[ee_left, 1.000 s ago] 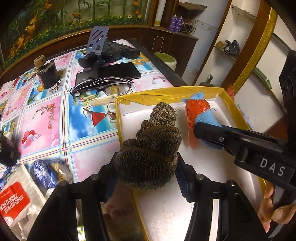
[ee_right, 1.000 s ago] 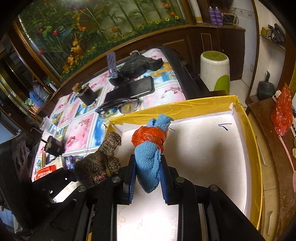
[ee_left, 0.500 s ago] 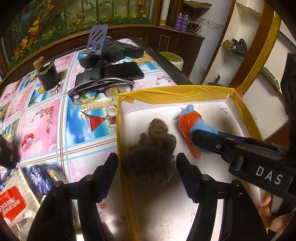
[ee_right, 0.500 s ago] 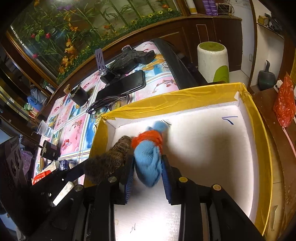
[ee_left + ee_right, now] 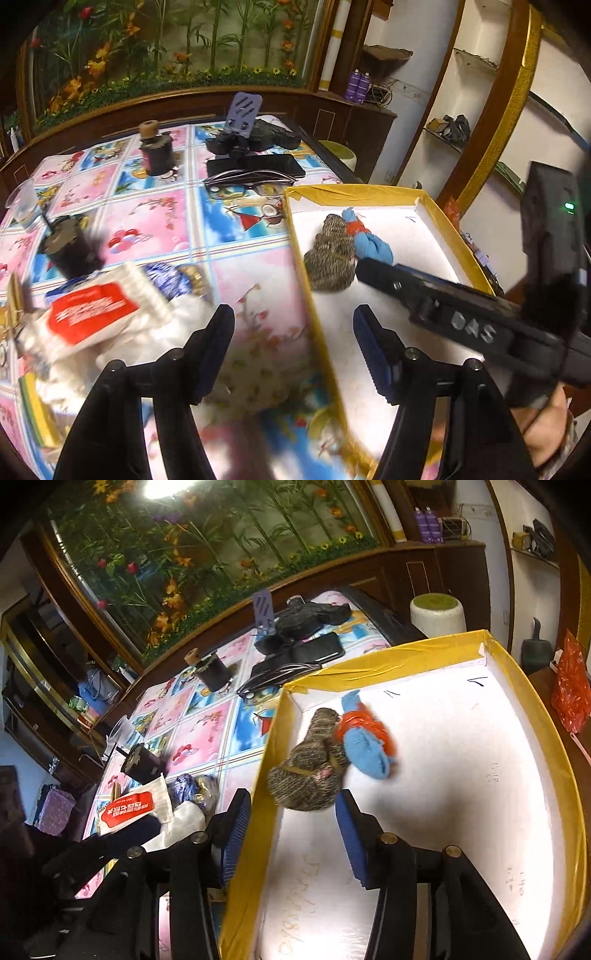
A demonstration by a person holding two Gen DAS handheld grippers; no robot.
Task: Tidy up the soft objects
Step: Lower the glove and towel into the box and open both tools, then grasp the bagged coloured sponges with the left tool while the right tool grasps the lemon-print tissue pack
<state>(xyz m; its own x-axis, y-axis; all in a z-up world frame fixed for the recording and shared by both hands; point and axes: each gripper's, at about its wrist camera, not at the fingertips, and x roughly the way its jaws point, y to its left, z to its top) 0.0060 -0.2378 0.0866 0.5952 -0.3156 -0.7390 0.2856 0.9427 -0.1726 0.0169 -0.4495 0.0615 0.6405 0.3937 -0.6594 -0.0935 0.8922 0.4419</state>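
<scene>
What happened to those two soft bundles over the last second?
Both were let go. The brown knitted bundle left the left gripper, the blue bundle the right gripper; they lie touching inside the yellow box. Both grippers opened and drew back. The glasses and phone stayed put.

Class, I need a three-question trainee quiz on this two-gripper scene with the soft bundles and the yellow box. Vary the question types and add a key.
1. True or false: the brown knitted bundle lies inside the yellow box.
2. What touches it? A) blue cloth bundle B) glasses C) phone
3. Fill in: the left gripper and right gripper are both ____.

Key: 1 true; 2 A; 3 open
</scene>
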